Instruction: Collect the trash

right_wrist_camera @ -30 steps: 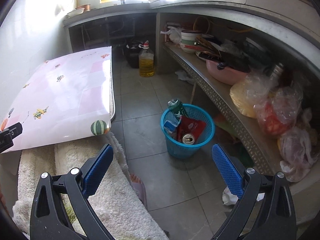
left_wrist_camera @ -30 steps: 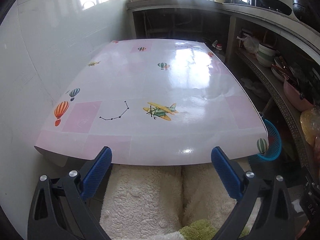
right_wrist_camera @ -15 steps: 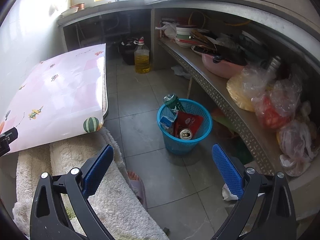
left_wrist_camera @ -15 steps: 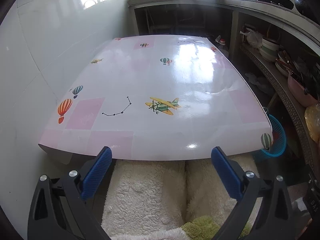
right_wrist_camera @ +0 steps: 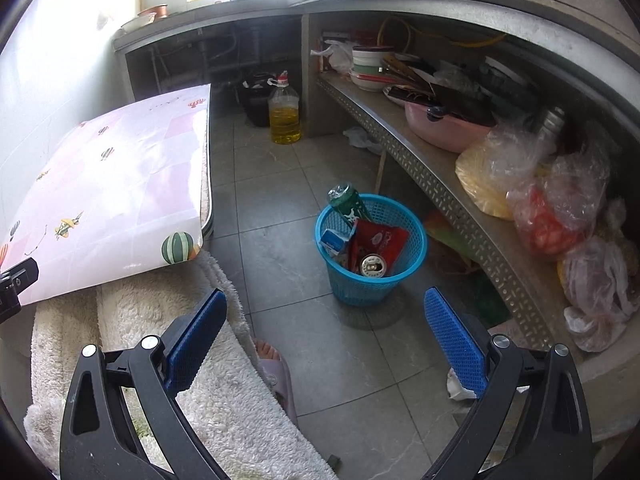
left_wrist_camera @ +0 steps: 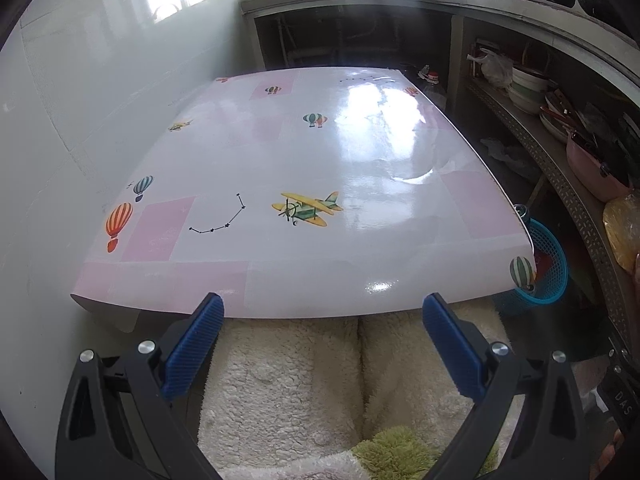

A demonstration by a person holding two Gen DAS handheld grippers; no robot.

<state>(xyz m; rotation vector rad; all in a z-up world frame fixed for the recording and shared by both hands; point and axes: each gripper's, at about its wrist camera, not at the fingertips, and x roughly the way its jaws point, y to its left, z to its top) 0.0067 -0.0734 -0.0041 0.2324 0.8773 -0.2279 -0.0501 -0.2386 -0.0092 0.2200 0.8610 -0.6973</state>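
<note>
The left gripper (left_wrist_camera: 320,332) is hanging with its blue pads spread wide and nothing between them, over a cream fleece blanket (left_wrist_camera: 288,380) lying just below the near edge of the table (left_wrist_camera: 280,152). A green fluffy patch (left_wrist_camera: 392,454) is showing at the blanket's near side. The table is wearing a glossy pink and white cover printed with a yellow aeroplane (left_wrist_camera: 306,210), hot-air balloons and a line of stars; its left edge is running along the white wall (left_wrist_camera: 60,120), and glare is lying toward its far right corner. Beyond the near right corner, part of the blue basket (left_wrist_camera: 550,268) is peeking out below the table edge.

The right gripper (right_wrist_camera: 326,326) is likewise gaping, empty, above the grey tiled floor (right_wrist_camera: 280,208). Beside its left pad, a person's foot in a pale slipper (right_wrist_camera: 276,368) is resting at the blanket's edge. Past the pads, the blue basket (right_wrist_camera: 374,284) is standing on the floor between the table's near right corner and the metal shelf (right_wrist_camera: 436,184). Inside it, a drinks can (right_wrist_camera: 373,266) is sitting upright near the front wall, a red packet (right_wrist_camera: 380,240) is leaning behind it, a small blue and white carton (right_wrist_camera: 332,242) is lying at the left wall, and a green bottle (right_wrist_camera: 348,202) is tilting out over the far left rim. Plastic bags (right_wrist_camera: 548,204) and a pink basin (right_wrist_camera: 444,128) are crowding the shelf. Farther back, a jug of yellow oil (right_wrist_camera: 285,114) is standing on the floor.
</note>
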